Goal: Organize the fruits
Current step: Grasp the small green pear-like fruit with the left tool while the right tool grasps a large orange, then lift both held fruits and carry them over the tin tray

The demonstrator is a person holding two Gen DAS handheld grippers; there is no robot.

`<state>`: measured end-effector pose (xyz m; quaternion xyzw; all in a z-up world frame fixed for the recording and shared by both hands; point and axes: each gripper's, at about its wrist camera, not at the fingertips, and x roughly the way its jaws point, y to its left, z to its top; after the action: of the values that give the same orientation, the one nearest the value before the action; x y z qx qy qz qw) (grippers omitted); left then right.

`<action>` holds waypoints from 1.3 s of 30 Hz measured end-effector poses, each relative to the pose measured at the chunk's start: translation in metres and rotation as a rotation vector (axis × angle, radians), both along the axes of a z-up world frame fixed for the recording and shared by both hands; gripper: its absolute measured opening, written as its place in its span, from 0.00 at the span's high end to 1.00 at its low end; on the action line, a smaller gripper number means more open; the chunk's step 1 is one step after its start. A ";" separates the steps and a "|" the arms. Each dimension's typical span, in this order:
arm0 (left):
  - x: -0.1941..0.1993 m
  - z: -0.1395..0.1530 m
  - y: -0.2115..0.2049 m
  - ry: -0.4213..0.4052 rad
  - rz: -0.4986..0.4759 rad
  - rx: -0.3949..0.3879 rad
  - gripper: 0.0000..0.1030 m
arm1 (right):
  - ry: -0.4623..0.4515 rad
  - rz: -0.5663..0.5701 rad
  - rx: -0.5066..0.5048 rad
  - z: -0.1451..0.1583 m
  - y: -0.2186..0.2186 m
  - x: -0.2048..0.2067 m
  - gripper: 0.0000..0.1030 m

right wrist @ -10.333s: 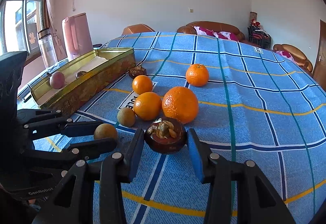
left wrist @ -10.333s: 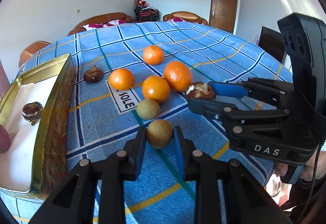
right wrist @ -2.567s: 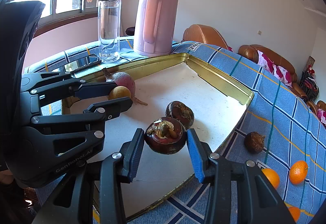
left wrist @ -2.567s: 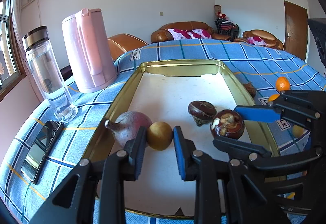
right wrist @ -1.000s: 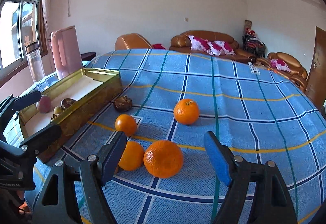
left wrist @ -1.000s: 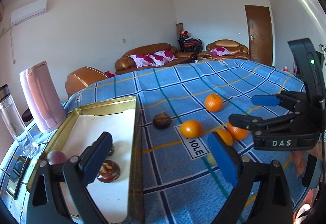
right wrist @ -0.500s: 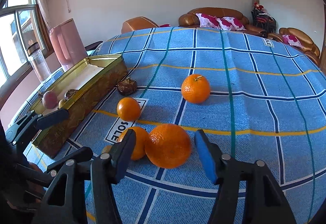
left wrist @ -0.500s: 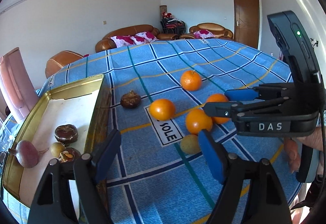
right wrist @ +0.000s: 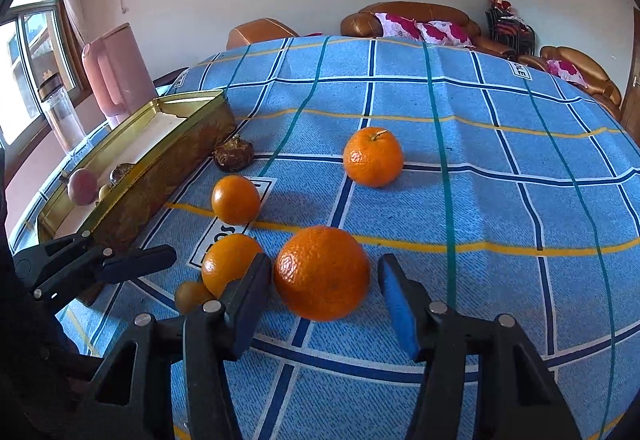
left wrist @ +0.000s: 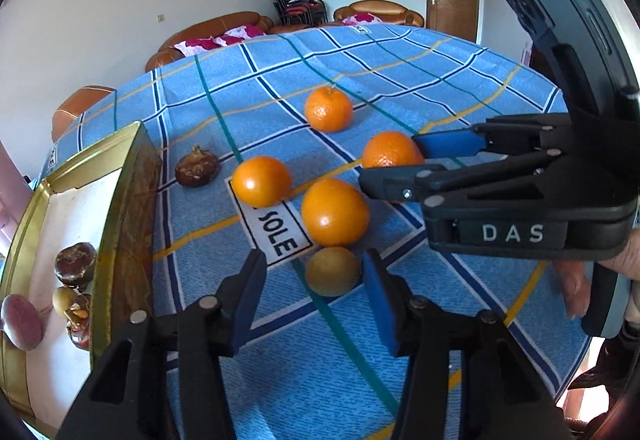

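My left gripper (left wrist: 314, 274) is open, its jaws on either side of a small yellow-brown fruit (left wrist: 333, 271) on the blue checked cloth. My right gripper (right wrist: 324, 288) is open around a large orange (right wrist: 322, 272); it also shows in the left wrist view (left wrist: 394, 160) at that orange (left wrist: 390, 154). Three more oranges (left wrist: 335, 211) (left wrist: 261, 181) (left wrist: 329, 109) and a dark mangosteen (left wrist: 197, 170) lie on the cloth. The gold tray (left wrist: 120, 208) at the left holds mangosteens (left wrist: 75, 265), a small yellow fruit (left wrist: 64, 298) and a reddish fruit (left wrist: 20, 322).
A pink kettle (right wrist: 116, 74) and a glass bottle (right wrist: 56, 108) stand beyond the tray. Sofas and chairs (right wrist: 416, 24) line the far wall. The table edge curves close on the right. A hand (left wrist: 576, 280) holds the right gripper.
Both grippers have come down from the tray side to the loose fruit. The left one now frames the small yellow-brown fruit, the right one the large orange. Both stay open.
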<state>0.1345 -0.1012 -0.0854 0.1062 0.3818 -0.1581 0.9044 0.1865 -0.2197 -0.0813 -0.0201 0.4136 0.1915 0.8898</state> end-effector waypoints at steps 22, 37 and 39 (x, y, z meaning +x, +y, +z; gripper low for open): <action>-0.005 0.007 0.018 -0.039 0.020 -0.116 0.72 | -0.015 0.028 0.010 0.003 0.000 -0.007 0.51; -0.020 0.018 0.036 -0.150 0.087 -0.176 0.72 | -0.124 0.066 0.015 0.016 0.005 -0.021 0.51; -0.022 0.019 0.036 -0.166 0.091 -0.175 0.72 | -0.138 0.073 0.016 0.018 0.005 -0.023 0.51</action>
<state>0.1129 -0.0656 -0.0660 0.0224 0.2949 -0.1403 0.9449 0.1633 -0.2144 -0.0633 -0.0412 0.3487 0.2255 0.9088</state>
